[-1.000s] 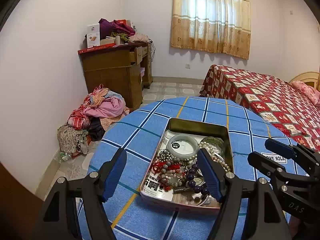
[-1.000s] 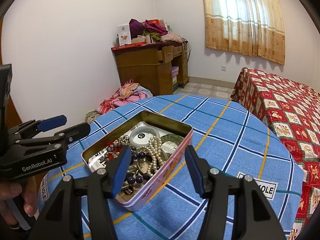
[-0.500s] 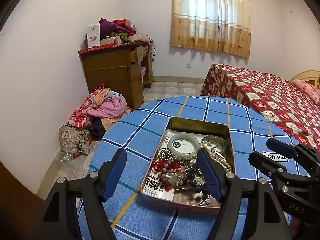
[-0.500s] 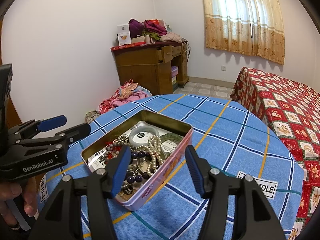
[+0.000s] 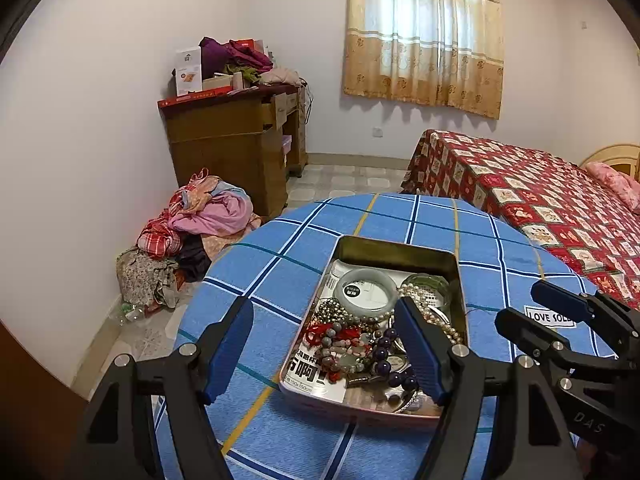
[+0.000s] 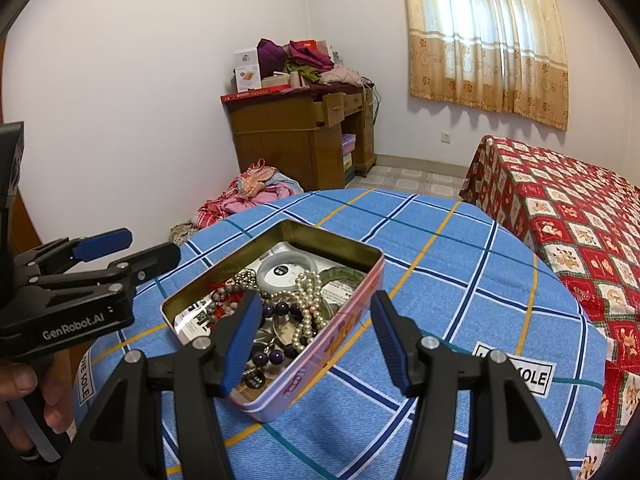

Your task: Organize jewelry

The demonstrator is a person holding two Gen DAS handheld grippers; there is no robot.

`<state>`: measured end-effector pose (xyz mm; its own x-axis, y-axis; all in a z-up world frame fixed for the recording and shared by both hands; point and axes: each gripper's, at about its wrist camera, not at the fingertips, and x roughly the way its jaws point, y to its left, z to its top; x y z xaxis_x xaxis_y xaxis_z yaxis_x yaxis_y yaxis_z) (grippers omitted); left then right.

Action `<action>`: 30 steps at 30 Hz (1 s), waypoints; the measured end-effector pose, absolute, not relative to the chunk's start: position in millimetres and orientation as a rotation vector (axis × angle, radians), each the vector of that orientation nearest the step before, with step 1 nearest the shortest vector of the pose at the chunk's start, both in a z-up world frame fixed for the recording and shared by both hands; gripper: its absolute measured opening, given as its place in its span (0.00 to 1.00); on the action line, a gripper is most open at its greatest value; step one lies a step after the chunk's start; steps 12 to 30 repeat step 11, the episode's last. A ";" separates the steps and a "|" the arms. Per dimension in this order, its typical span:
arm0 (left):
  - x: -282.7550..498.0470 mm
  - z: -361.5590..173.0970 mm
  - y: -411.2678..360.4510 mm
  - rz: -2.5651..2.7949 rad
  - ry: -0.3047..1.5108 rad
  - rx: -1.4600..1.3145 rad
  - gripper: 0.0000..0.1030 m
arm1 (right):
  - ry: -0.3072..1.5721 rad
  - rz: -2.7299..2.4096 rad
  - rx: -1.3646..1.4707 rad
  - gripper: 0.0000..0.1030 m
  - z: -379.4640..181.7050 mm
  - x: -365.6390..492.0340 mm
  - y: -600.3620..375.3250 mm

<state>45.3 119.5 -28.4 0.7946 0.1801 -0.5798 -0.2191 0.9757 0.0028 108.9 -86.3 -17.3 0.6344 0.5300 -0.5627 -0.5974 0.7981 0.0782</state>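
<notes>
Tin: the open metal tin (image 5: 396, 252) sits near the middle of the round table (image 5: 280, 264), on the blue checked cloth, so I can reach it from either side.
Jewelry: all the pieces I can see lie inside the tin, heaped together; I see none on the cloth around it.
Bangle: a pale bangle (image 5: 364, 289) with a dark sticker lies flat toward the far end, on printed paper.
Green piece: a green bangle (image 6: 340, 276) rests by the far right wall, partly under the pearls.
Pearls: a pearl strand (image 6: 308, 308) is draped over the other pieces, so I judge it would drag neighbours if pulled.
Beads: dark purple beads (image 5: 386, 350) and a red-and-grey bead bracelet (image 5: 340, 338) are tangled at the near end.
Left claw: my left gripper (image 5: 324, 344) hangs above the tin's near left edge, jaws spread wide, holding nothing.
Right claw: my right gripper (image 6: 312, 332) hangs over the tin's near corner, jaws also wide apart and empty, straddling the pink wall.
Why both are spread: I judge wide jaws suit dropping over a bead strand or backing away from one.
Stage: a full, mixed tin fits both pieces gathered in and pieces waiting to be sorted out; I cannot tell which.
Risk: thin chains among the beads look easy to snag.
</notes>
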 end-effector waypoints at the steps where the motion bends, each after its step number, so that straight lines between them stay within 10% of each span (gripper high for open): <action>1: 46.0 -28.6 119.6 0.215 0.617 -0.065 0.71 | 0.604 0.646 -0.119 0.58 -17.8 109.1 -87.4; 30: 44.4 -30.4 118.0 0.221 0.603 -0.049 0.71 | 0.606 0.645 -0.118 0.62 -20.1 109.8 -88.7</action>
